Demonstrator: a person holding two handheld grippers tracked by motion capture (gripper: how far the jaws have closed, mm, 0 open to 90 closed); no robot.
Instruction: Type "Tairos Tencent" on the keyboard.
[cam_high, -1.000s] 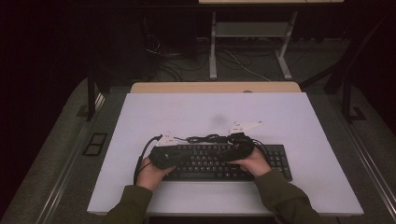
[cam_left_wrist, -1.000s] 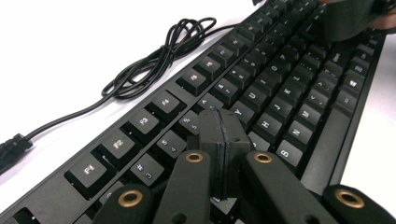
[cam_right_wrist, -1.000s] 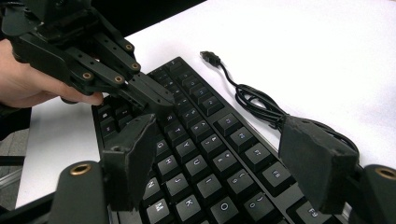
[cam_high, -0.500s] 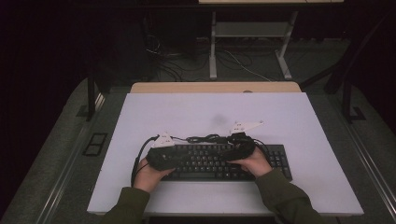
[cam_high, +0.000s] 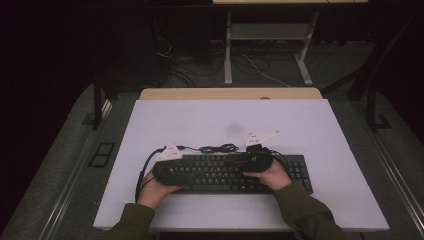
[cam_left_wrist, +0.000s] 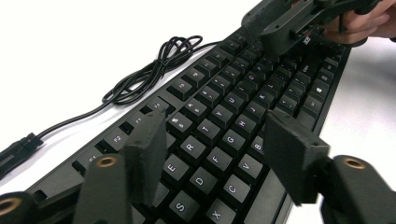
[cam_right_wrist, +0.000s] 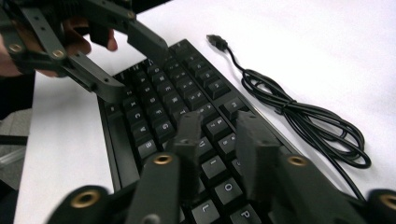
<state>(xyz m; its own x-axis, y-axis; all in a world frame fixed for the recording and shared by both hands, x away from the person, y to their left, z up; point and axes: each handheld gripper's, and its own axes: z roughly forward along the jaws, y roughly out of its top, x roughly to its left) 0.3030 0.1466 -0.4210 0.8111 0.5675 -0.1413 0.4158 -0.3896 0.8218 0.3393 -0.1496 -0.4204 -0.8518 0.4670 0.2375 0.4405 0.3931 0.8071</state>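
A black keyboard (cam_high: 280, 172) lies across the near part of the white table (cam_high: 225, 120). Its black cable (cam_high: 217, 148) is coiled just behind it, with the plug (cam_right_wrist: 215, 41) lying loose. My left gripper (cam_high: 197, 172) hovers low over the left letter keys (cam_left_wrist: 219, 154). Its jaws have just been opening and stand wide apart with nothing between them. My right gripper (cam_high: 235, 162) is over the keys right of the middle. Its jaws (cam_right_wrist: 219, 140) have just been closing to a narrow gap, with only keys beneath. The two grippers point at each other.
A wooden strip (cam_high: 230, 93) borders the table's far edge. Beyond it stands a metal frame (cam_high: 270, 55) with cables on the dark floor. Bare white table lies behind the keyboard and to its right.
The left gripper has edged slightly left along the keyboard. The right hand has stayed where it was. The keyboard and cable have not moved.
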